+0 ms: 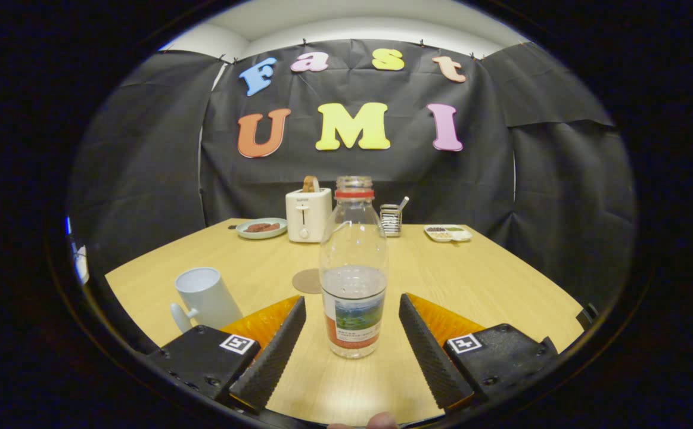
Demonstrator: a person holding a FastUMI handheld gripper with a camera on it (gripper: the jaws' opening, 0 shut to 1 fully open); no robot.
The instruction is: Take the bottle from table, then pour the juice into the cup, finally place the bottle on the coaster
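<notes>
A clear plastic bottle [353, 268] with no cap, a red neck ring and a picture label stands upright on the wooden table [489, 286], about half full of clear liquid. My gripper [352, 307] is open, and the bottle's lower part stands between the two fingertips with a gap on each side. A pale mug [206, 296] with its handle toward me stands to the left of the left finger [274, 351]. A round brown coaster [307, 280] lies flat just behind and left of the bottle.
At the table's far side stand a white toaster [307, 214] with a slice in it, a plate of food [261, 228], a metal holder [391, 219] and a small divided dish [448, 233]. A fingertip [380, 420] shows behind the gripper.
</notes>
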